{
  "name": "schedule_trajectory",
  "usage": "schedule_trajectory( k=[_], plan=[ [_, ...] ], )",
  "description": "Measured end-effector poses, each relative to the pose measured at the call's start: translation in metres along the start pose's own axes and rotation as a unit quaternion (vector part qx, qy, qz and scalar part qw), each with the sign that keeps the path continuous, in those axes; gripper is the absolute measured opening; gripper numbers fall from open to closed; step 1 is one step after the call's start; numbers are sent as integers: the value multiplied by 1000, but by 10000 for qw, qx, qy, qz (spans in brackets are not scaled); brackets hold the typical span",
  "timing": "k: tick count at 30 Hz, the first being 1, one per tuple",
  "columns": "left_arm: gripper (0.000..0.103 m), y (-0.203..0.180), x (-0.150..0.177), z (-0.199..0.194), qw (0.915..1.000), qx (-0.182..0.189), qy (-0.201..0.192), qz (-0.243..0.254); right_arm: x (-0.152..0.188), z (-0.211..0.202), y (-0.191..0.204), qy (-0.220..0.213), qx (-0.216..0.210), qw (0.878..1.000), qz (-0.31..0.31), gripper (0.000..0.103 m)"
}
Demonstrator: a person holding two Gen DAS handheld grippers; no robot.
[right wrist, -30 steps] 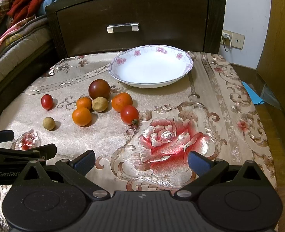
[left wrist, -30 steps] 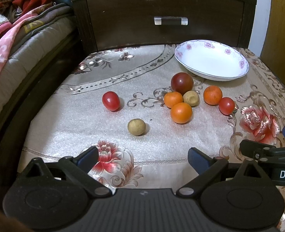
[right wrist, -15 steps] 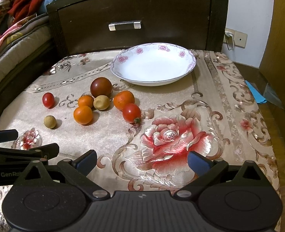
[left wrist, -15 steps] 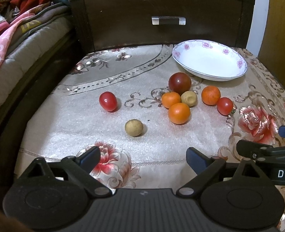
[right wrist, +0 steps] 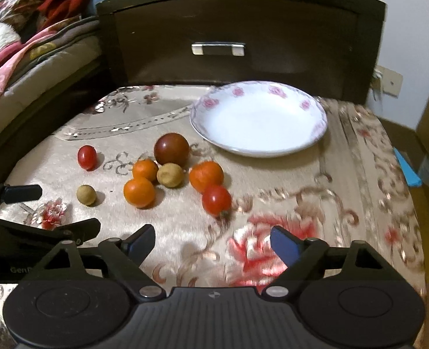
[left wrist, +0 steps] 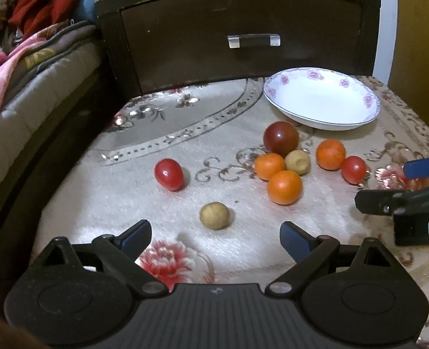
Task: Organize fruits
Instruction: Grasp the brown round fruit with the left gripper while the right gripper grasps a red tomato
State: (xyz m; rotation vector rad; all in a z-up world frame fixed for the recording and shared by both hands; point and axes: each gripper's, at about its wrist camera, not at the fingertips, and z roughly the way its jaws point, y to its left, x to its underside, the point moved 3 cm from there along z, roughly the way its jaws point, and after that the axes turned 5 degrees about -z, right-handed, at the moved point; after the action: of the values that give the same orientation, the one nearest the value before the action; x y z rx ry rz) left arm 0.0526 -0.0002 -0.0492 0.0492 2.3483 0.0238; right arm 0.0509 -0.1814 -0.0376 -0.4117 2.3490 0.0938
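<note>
Surface [right wrist: 345, 174]: covered by a beige cloth with red roses and scrollwork. Behind it, a dark wooden drawer front [right wrist: 243, 23] with a clear handle [right wrist: 218, 49]. To the left, a bed [left wrist: 25, 87] piled with pink and red bedding. At right, a white wall with a socket [right wrist: 390, 81].

White floral-rimmed plate [right wrist: 313, 139] sits at the rear of the surface, nothing in it. Fruits [right wrist: 170, 174] lie loose on the cloth in front of the plate; one red tomato [left wrist: 169, 174] and one tan fruit [left wrist: 214, 215] lie apart to the left.

Left gripper [left wrist: 216, 235]: jaws wide, nothing between. Right gripper [right wrist: 213, 241]: jaws have just been closing, nothing between, still apart.
</note>
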Motion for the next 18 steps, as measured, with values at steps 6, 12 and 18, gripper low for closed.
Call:
schedule_trajectory(
  k=[6,12,18],
  plan=[
    [101,3,-3,10,9999,21,-65,88,-11,20,-7,103,-164,9997,-175,68],
    [84,1,-2,27,9998,109,69,154,-18,32,-7,34,-299,9987,-417,62],
    [67,-1,-5,32,9992,393,65,13,-17,45,-8,83,-431,9979,-486,58]
  ],
)
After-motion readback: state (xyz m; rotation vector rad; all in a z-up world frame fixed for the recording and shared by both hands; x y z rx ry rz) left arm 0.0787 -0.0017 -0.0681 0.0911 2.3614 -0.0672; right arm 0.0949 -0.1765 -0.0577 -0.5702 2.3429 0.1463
